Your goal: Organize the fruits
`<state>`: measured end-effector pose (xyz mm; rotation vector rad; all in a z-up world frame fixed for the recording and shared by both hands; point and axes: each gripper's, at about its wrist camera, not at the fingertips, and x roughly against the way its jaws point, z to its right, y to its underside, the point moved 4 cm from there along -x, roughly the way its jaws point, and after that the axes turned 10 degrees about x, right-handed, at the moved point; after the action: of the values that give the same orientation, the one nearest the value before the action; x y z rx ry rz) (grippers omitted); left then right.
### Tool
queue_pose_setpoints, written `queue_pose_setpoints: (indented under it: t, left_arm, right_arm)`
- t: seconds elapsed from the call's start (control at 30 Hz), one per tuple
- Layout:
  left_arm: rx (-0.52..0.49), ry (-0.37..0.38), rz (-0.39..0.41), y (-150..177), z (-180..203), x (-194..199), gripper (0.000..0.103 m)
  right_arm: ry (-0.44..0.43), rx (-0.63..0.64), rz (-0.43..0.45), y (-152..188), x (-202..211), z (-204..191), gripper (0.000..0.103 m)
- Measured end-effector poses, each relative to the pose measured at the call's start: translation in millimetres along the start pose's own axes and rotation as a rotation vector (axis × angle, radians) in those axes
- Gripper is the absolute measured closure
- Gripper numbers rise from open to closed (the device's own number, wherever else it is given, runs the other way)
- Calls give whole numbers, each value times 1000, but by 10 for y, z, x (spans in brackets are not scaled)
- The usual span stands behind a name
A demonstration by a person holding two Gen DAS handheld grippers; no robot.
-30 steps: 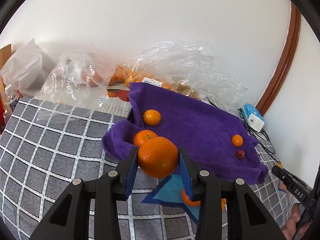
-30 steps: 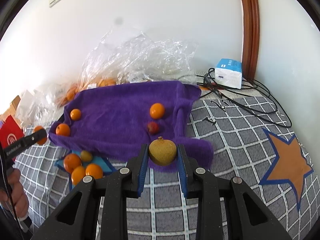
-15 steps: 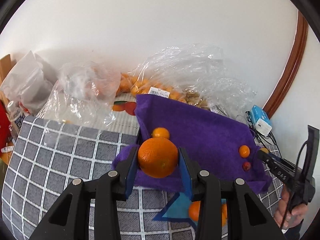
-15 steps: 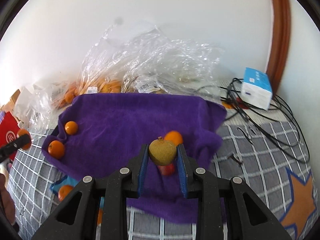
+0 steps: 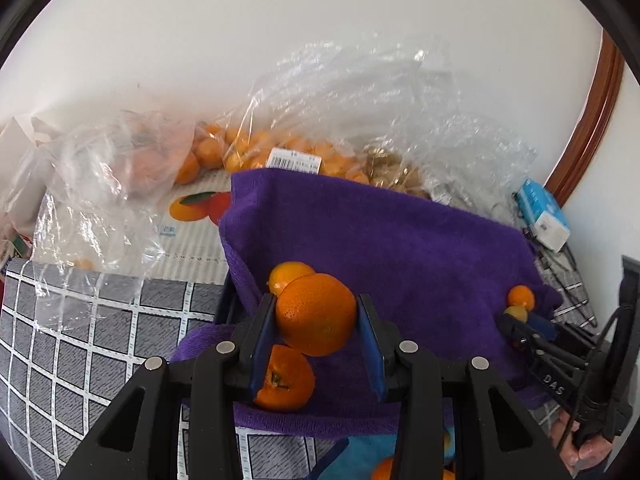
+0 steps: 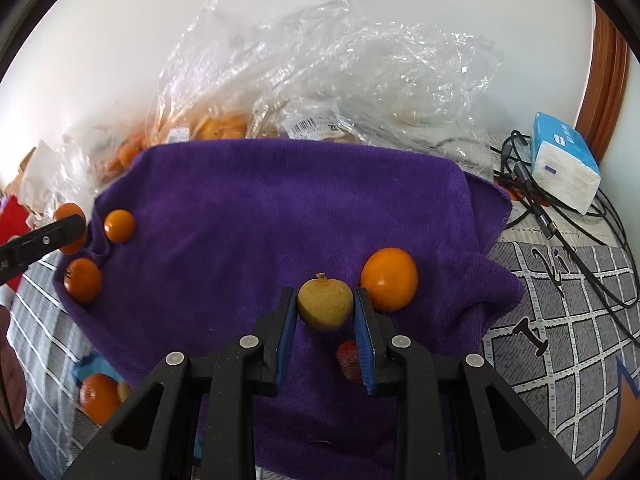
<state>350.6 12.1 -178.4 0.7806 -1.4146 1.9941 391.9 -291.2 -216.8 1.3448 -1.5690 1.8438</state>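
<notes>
Left wrist view, left claw (image 5: 316, 314) pinching a big orange (image 5: 315, 313) above the purple towel (image 5: 400, 240), right claw (image 6: 325, 308) pinching a yellow-brown fruit (image 6: 325, 303) over the same towel, beside a loose orange (image 6: 389, 279)

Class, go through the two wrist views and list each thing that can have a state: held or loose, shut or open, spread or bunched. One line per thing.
Left gripper: shut on the large orange.
Right gripper: shut on the yellow-green fruit.
Purple towel: spread out, bunched at its edges.
Orange beside the right fingers: loose on the towel.
Small red fruit: loose on the towel, partly hidden.
Clear plastic bags: crumpled, fruit inside.
</notes>
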Motion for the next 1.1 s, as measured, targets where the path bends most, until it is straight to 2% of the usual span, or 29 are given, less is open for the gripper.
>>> queue_pose_setpoints:
  t: [0.2, 0.4, 0.53, 0.67, 0.7, 0.83, 1.1]
  left_arm:
    - [-26, -11, -56, 73, 16, -200, 66]
    - [-85, -61, -47, 103, 79, -262, 65]
    - [-130, -115, -41, 108, 131, -321, 65]
    - [-166, -144, -30, 120, 164, -349, 65]
    - [-172, -141, -28, 124, 165, -343, 64]
    - [-158, -117, -22, 111, 148, -246, 47]
    - [-121, -39, 38, 98, 11, 302, 37]
  right_arm:
    - [39, 34, -16, 51, -60, -15, 75]
    - [36, 6, -4, 53, 22, 25, 68]
    - [60, 22, 23, 5, 144, 21, 60]
    - [94, 25, 31, -18, 292, 17, 59]
    - [100, 25, 34, -15, 333, 14, 58]
    - [127, 27, 38, 43, 481, -9, 54]
    - [148, -36, 31, 194, 717, -53, 52]
